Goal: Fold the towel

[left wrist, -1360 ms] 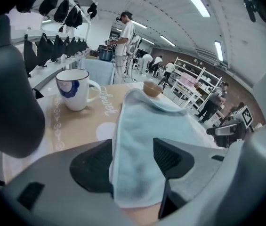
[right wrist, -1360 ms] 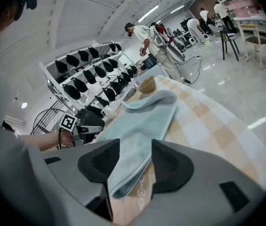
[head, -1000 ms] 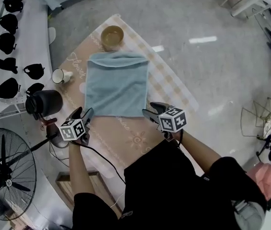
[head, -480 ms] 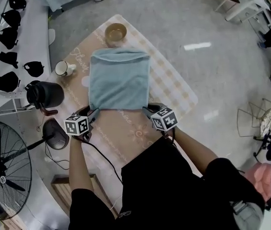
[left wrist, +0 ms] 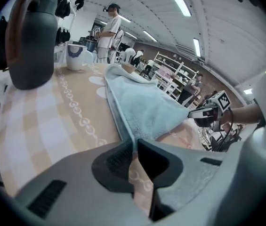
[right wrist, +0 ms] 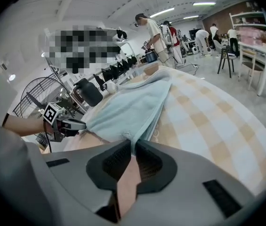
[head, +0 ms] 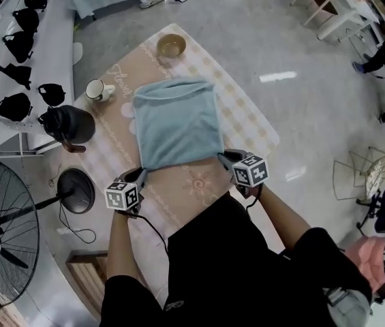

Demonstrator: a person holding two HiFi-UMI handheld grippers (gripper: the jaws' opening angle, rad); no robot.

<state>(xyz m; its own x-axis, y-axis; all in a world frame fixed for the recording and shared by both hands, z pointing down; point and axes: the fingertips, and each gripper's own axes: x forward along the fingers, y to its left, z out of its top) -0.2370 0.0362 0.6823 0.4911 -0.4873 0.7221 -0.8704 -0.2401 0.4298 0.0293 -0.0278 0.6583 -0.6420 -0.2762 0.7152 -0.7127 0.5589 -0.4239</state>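
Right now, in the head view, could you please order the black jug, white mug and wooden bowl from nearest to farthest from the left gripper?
The left gripper's jaws have just been closing on the towel's near corner.
1. Black jug, off to its left.
2. White mug, farther up the left side.
3. Wooden bowl, at the far end beyond the towel.

towel [head: 177, 122]: on table [head: 253, 125], middle
bowl [head: 171, 45]: on table, behind towel, apart from it, near far corner
cup [head: 97, 89]: on table, left of towel's far edge
jug [head: 68, 123]: table's left edge, nearer than cup
fan [head: 5, 216]: left of table, nearer than jug
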